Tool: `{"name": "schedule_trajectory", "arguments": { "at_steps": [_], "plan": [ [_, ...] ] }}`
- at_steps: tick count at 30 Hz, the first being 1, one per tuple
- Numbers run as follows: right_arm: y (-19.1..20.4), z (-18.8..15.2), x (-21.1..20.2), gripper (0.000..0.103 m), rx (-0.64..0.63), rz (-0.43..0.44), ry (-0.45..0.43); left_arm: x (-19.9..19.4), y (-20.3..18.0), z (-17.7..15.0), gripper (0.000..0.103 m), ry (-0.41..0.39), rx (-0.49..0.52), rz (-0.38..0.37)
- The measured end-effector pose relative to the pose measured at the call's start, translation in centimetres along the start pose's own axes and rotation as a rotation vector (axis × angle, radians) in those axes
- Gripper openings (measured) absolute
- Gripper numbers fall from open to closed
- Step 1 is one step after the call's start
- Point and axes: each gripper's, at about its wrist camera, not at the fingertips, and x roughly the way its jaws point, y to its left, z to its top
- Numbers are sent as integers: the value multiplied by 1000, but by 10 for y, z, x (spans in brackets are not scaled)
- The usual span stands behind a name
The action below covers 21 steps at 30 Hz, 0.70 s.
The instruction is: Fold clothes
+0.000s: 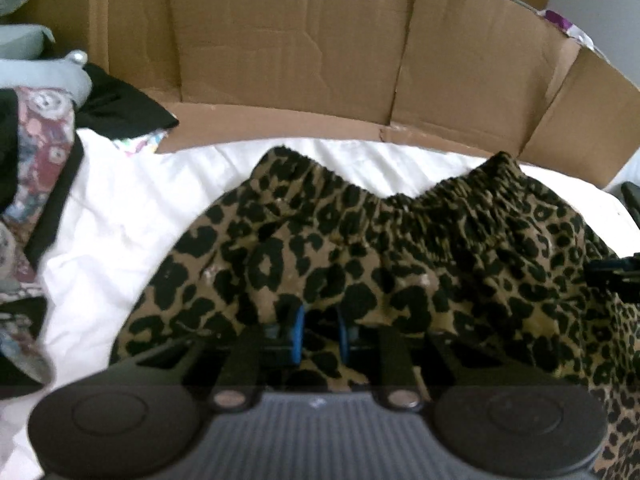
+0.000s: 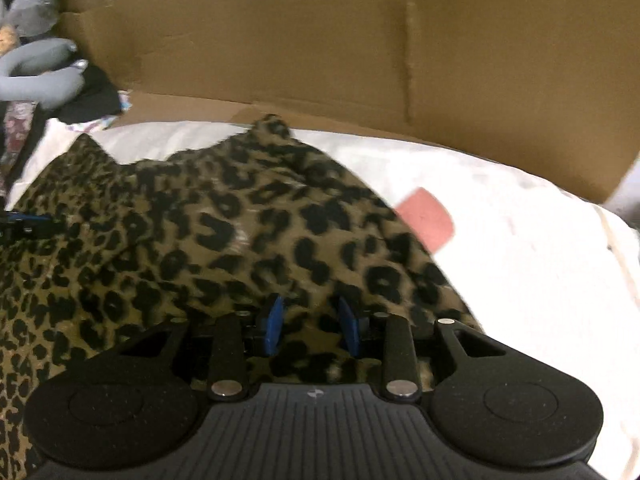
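Slippage is the likely trouble: the leopard-print garment point(image 1: 360, 248) is loose and bunched, so a thin pinch could let a layer slide and skew the fold. It lies on the white bed point(image 1: 120, 208), waistband toward the far edge by the cardboard point(image 1: 280, 40). The left claw point(image 1: 321, 334) and right claw point(image 2: 312, 326) both sit low over its near part, pads parted with cloth between; whether they grip, I cannot tell.

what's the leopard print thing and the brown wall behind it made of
The leopard print garment looks like soft, matte woven or knit fabric: it drapes and wrinkles, and its far edge is gathered like an elastic waistband. The exact fibre can't be told. The brown wall looks like corrugated cardboard: dull tan surface, creases, fold lines and ragged cut edges.
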Motion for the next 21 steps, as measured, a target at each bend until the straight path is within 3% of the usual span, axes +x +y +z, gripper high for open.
{"name": "schedule_trajectory", "arguments": {
  "at_steps": [3, 9, 15, 21],
  "plan": [
    [8, 3, -5, 38, -5, 26, -19, -9, -2, 1, 29, -3, -25, -28],
    [25, 8, -14, 39, -16, 89, -60, -16, -21, 7, 30, -6, -11, -89],
    [52, -5, 1, 39, -55, 109, 6, -21, -52, 21, 33, -31, 45, -163],
    [55, -10, 0, 40, -36, 144, 12, -2, -84, 35, 48, 16, 99, -213]
  ]
}}
